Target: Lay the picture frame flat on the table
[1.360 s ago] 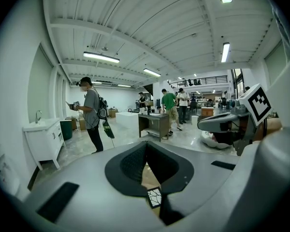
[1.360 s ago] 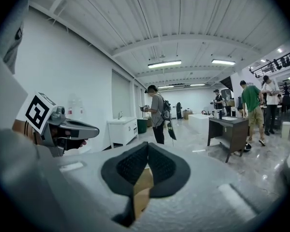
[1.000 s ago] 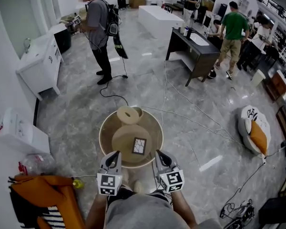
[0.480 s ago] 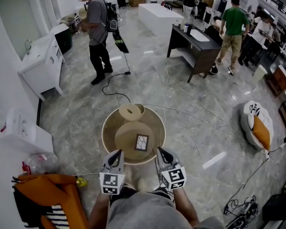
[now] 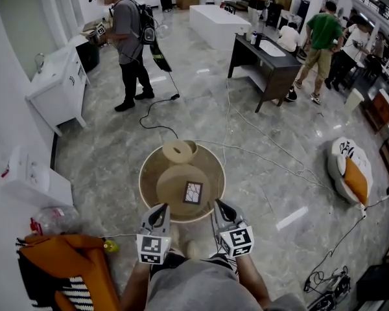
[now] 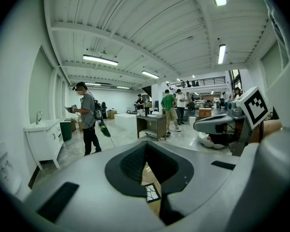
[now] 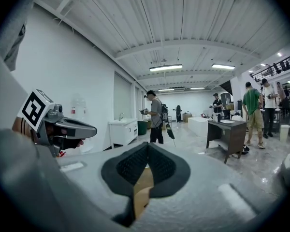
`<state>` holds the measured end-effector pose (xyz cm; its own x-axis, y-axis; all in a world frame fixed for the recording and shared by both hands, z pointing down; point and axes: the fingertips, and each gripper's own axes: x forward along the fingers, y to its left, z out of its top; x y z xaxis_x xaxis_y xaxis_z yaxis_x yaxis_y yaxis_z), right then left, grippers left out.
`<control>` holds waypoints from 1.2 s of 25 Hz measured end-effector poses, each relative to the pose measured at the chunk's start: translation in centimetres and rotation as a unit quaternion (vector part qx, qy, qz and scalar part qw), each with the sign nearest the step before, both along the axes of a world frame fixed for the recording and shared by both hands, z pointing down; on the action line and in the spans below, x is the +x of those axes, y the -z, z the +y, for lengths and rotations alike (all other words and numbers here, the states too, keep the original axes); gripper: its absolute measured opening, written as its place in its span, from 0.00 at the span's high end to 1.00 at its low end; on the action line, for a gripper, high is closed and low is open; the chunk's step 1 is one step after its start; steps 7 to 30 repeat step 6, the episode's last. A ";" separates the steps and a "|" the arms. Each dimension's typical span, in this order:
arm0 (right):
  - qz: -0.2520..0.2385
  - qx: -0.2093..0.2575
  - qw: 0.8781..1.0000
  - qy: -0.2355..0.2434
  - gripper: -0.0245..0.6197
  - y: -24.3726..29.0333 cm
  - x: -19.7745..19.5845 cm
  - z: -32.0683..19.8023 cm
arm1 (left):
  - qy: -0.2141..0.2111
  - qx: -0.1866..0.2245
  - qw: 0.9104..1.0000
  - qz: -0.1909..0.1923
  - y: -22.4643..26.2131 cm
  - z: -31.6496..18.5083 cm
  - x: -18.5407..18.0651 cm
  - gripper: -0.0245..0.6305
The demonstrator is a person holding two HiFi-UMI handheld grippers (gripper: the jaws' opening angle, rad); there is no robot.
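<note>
On round table (image 5: 146,171), at its raised centre: picture frame (image 5: 192,192), lying flat. By the near rim, clear of it: left gripper (image 5: 158,208) and right gripper (image 5: 218,204), jaws clenched, empty. Below left gripper view's jaws, frame corner; right gripper view's, only bare wood.

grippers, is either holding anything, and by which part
Nothing is held. The left gripper and right gripper are shut and empty; the picture frame lies on the table.

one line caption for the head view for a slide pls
Left gripper and right gripper, both shut, near a round table with a picture frame lying on it.
</note>
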<state>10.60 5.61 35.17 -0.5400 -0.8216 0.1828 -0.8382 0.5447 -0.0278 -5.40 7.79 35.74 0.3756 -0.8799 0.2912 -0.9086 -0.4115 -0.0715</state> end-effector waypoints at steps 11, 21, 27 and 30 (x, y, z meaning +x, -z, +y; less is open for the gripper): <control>-0.001 0.000 1.000 0.002 0.96 -0.1 0.1 0.4 | 0.001 -0.002 1.000 -0.002 -0.2 0.3 0.2 0.94; -0.001 0.000 1.000 0.002 0.96 -0.1 0.1 0.4 | 0.001 -0.002 1.000 -0.002 -0.2 0.3 0.2 0.94; -0.001 0.000 1.000 0.002 0.96 -0.1 0.1 0.4 | 0.001 -0.002 1.000 -0.002 -0.2 0.3 0.2 0.94; -0.001 0.000 1.000 0.002 0.96 -0.1 0.1 0.4 | 0.001 -0.002 1.000 -0.002 -0.2 0.3 0.2 0.94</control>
